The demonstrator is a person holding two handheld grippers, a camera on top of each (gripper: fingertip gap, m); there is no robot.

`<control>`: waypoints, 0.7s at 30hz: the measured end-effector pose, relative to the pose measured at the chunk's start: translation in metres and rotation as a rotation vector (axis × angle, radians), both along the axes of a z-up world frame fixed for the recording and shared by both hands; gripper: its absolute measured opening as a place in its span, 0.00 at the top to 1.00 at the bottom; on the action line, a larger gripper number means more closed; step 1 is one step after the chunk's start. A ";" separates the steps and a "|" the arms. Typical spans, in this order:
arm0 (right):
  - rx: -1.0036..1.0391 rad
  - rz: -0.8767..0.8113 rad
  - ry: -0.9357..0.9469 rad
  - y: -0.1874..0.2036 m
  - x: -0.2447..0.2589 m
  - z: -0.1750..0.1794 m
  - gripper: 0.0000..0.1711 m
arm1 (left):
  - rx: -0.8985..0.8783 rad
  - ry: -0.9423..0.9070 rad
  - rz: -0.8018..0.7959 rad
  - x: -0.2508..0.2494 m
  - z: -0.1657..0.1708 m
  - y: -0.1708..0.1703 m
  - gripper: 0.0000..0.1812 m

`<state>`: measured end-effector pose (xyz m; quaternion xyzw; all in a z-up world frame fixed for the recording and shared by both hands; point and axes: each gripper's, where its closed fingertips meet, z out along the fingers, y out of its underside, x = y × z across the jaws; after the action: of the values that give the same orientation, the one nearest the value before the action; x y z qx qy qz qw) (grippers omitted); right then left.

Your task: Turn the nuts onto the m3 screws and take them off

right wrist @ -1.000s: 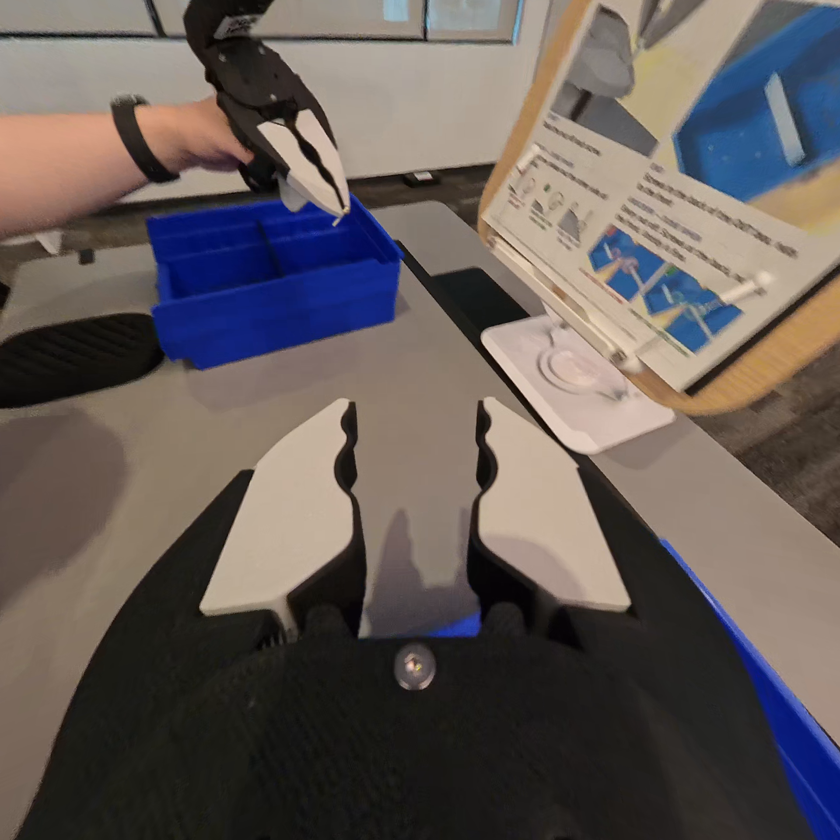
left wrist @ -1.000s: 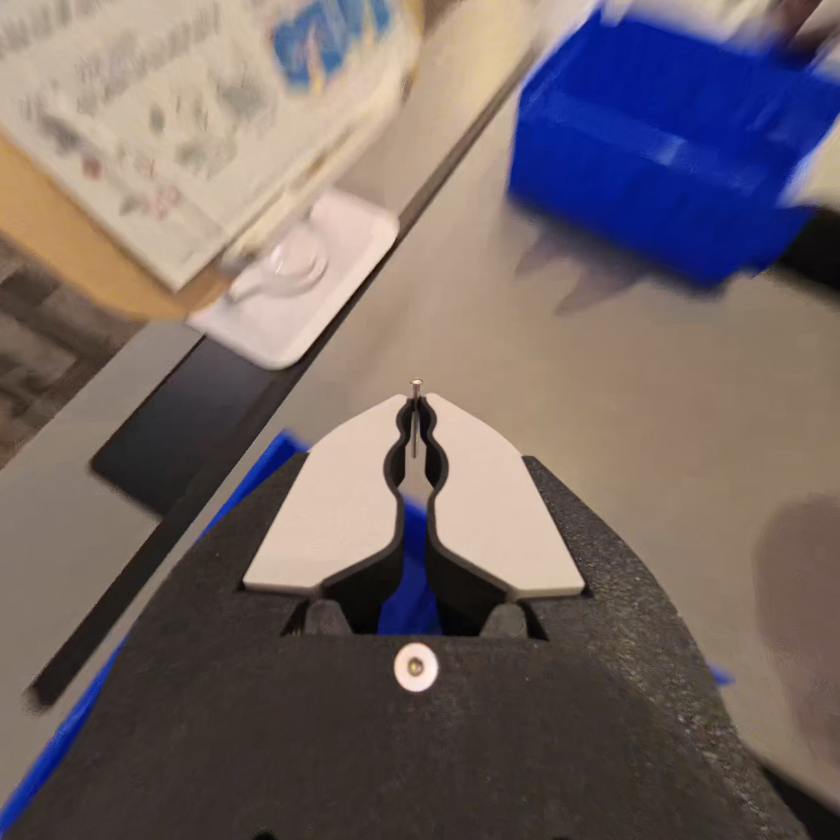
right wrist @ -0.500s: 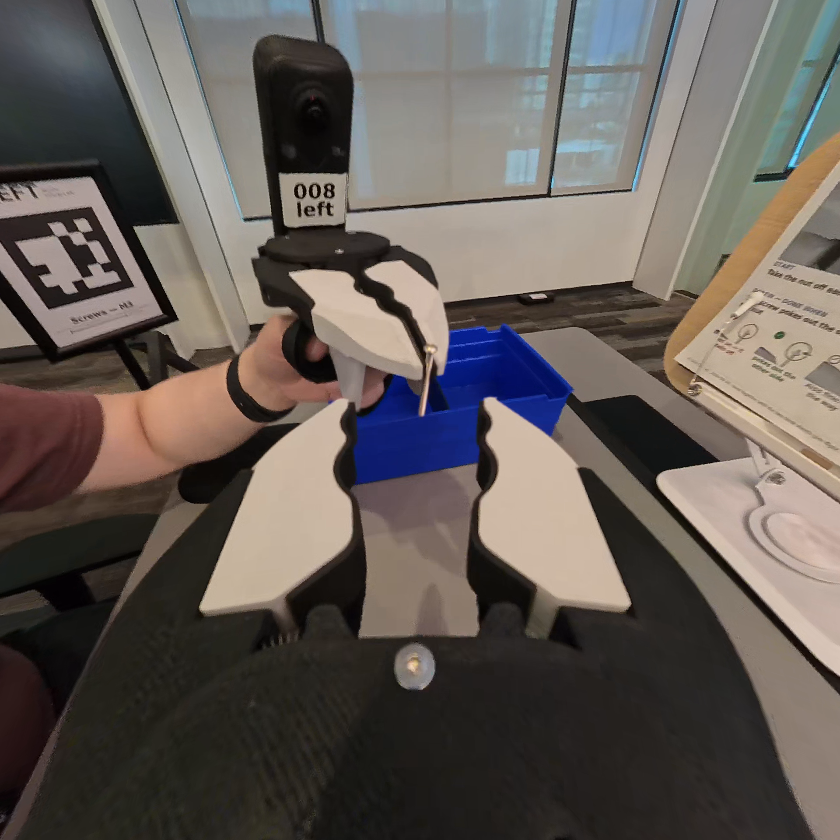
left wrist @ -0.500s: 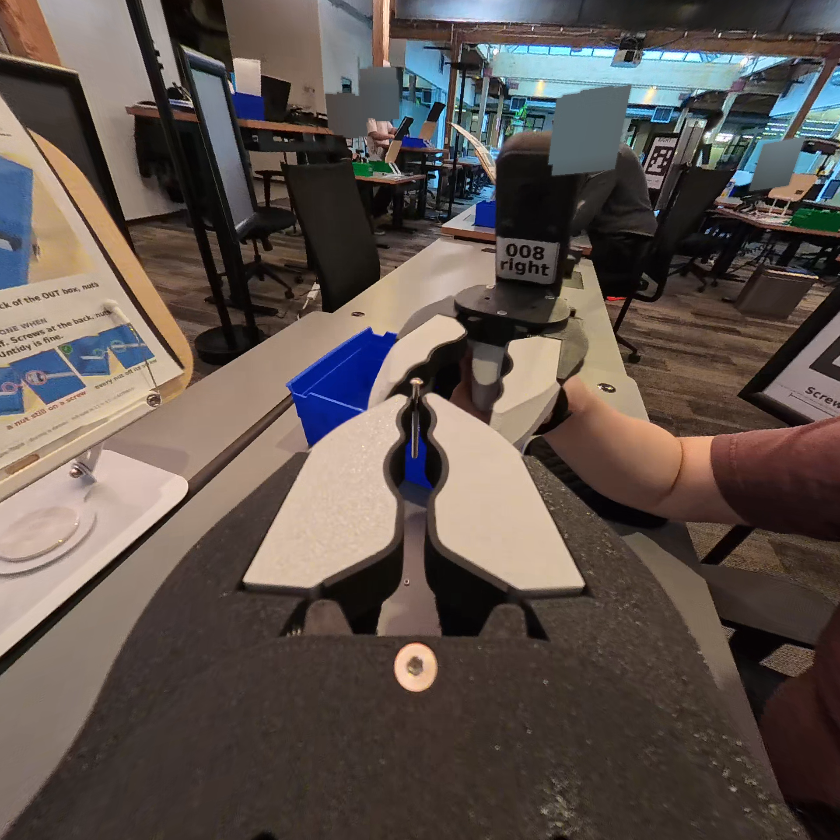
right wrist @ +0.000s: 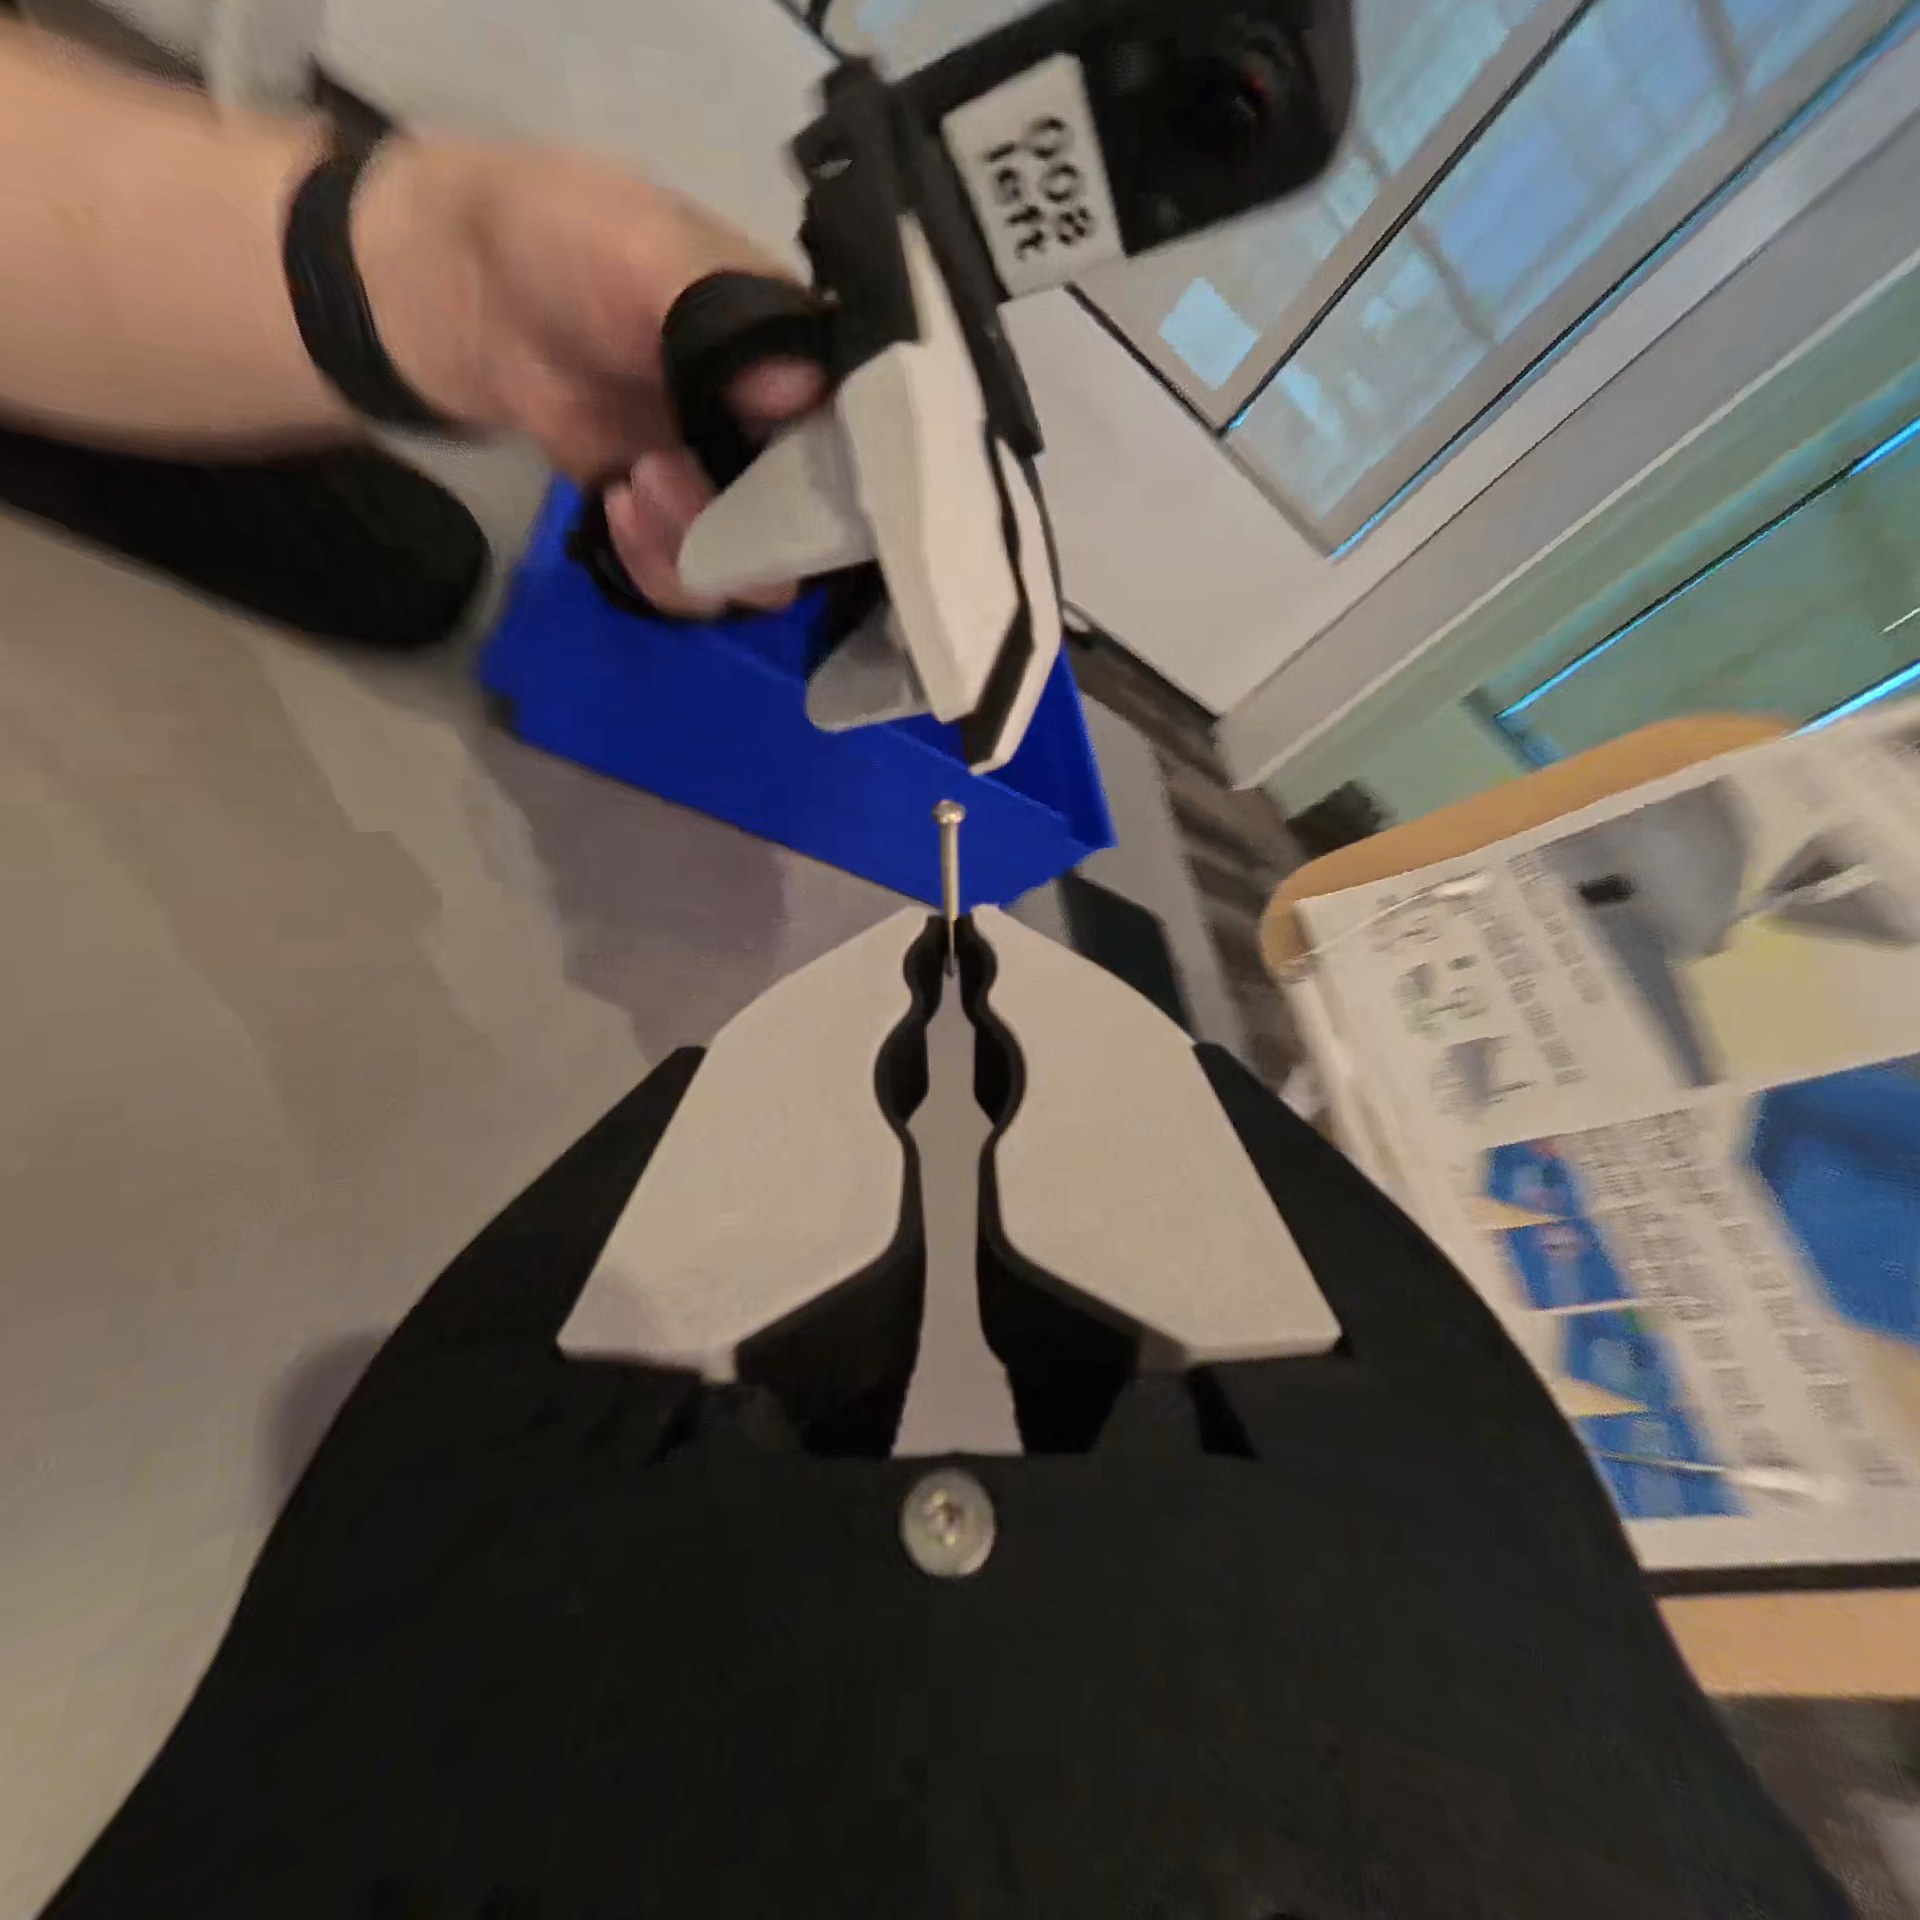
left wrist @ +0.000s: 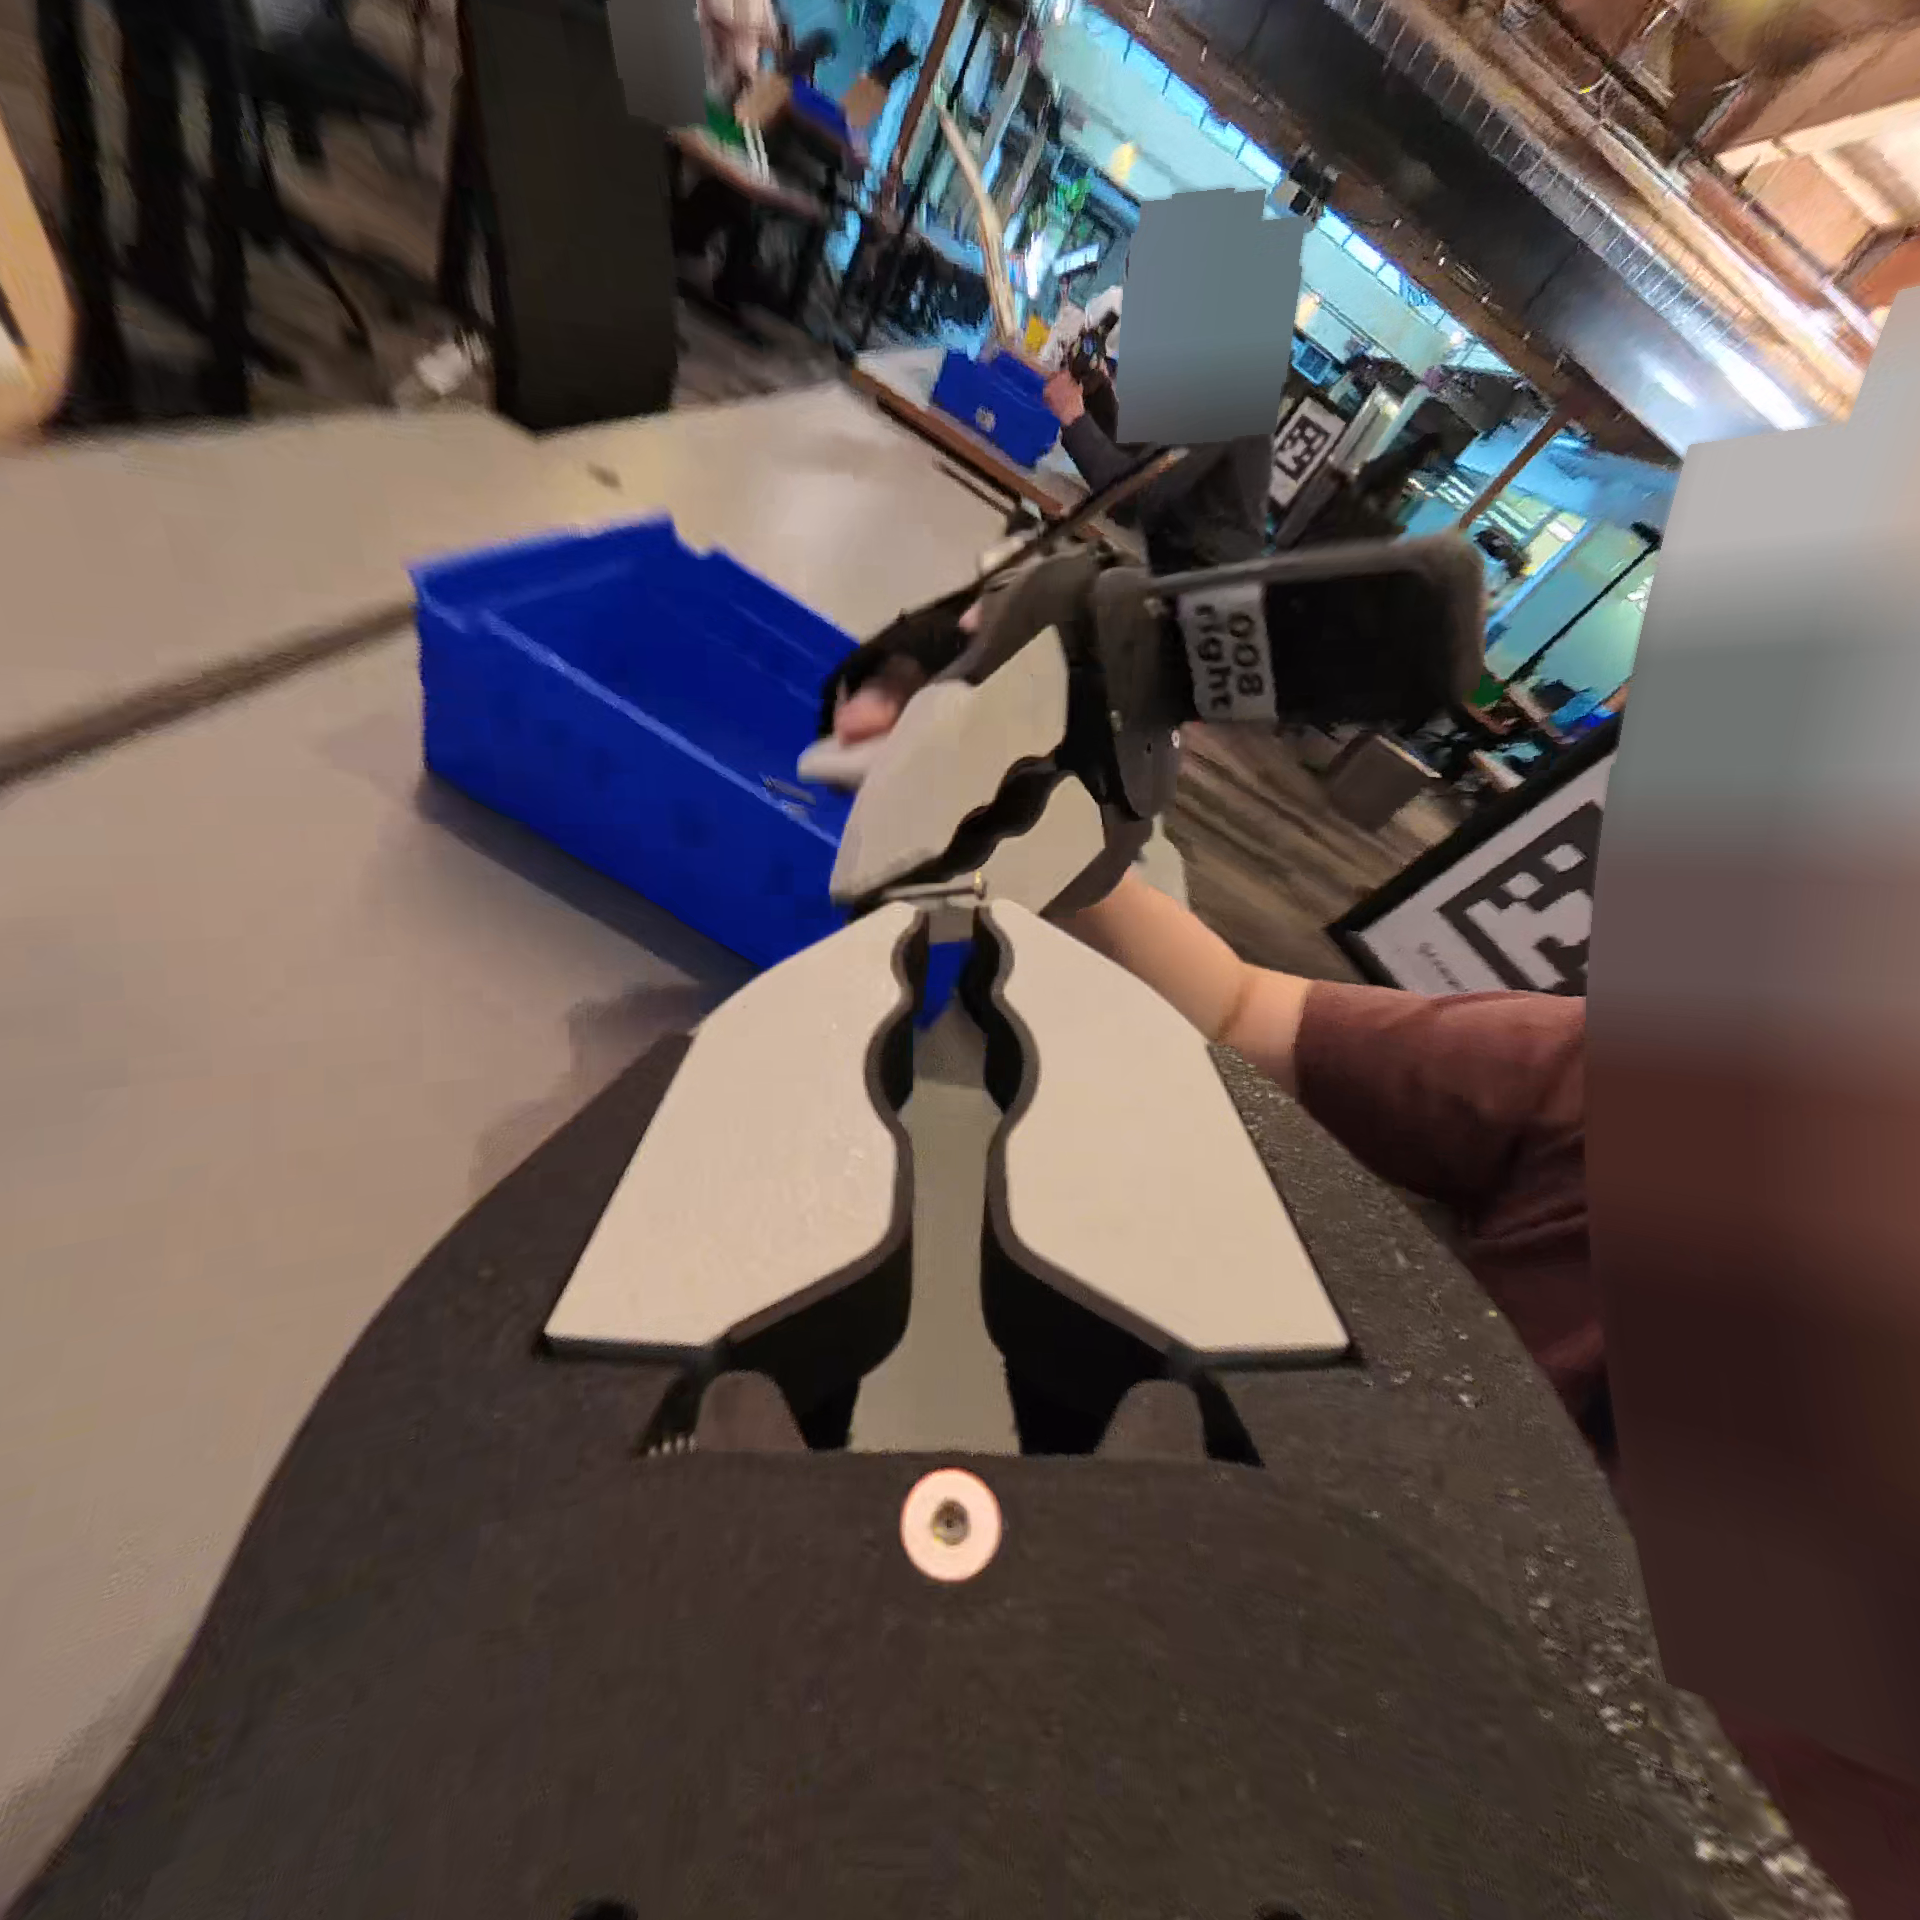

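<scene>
In the right wrist view, the right tongs [right wrist: 948, 930] are closed on a thin metal screw [right wrist: 948, 868]. Its shaft is pinched between the very tips, and its rounded head points away from the camera, standing clear in front of a blue bin [right wrist: 790, 758]. No nut can be made out on the screw. Just beyond its head, at upper centre of the frame, the left tongs [right wrist: 987, 753] point down toward it without touching it. They are held by a hand [right wrist: 540, 343] with a dark band on the wrist. On the right edge of the frame, a printed instruction sheet [right wrist: 1621, 1174] leans on a wooden board.

In the left wrist view, the left tongs [left wrist: 948, 914] fill the lower half of the frame. Their grey fingers [left wrist: 769, 1132] are slightly apart, with a narrow gap at the tips and nothing gripped between them. The right tongs [left wrist: 868, 883] come in from the right at mid-frame, tilted, with their tips just above the left tips. There a small part of the screw [left wrist: 940, 888] shows as a thin metal sliver. A maroon sleeve [left wrist: 1455, 1091] shows on the arm behind them. A blue bin [left wrist: 623, 707] stands on the grey worktop [left wrist: 208, 1039] left of centre, behind both pairs of tongs. What it holds is too blurred to tell. At far right, a framed black-and-white marker board [left wrist: 1507, 914] stands beyond the worktop.
</scene>
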<state>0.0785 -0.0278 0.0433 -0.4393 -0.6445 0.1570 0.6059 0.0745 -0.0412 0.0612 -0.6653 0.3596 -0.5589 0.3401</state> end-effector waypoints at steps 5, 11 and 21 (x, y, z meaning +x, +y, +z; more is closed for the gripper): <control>0.447 -0.062 -0.124 -0.005 -0.007 -0.008 0.98 | -0.324 -0.061 -0.145 -0.003 -0.008 -0.014 0.93; 0.660 -0.107 -0.166 -0.009 -0.015 -0.012 0.98 | -0.426 -0.027 -0.125 -0.006 -0.030 -0.009 0.89; 0.813 -0.130 -0.238 -0.009 -0.021 -0.023 0.98 | -0.528 0.020 -0.208 -0.001 -0.049 -0.017 0.90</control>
<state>0.0576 -0.0364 0.0205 -0.2193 -0.6901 -0.2002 0.6600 0.0738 -0.0578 0.0125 -0.6958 0.2712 -0.6586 0.0922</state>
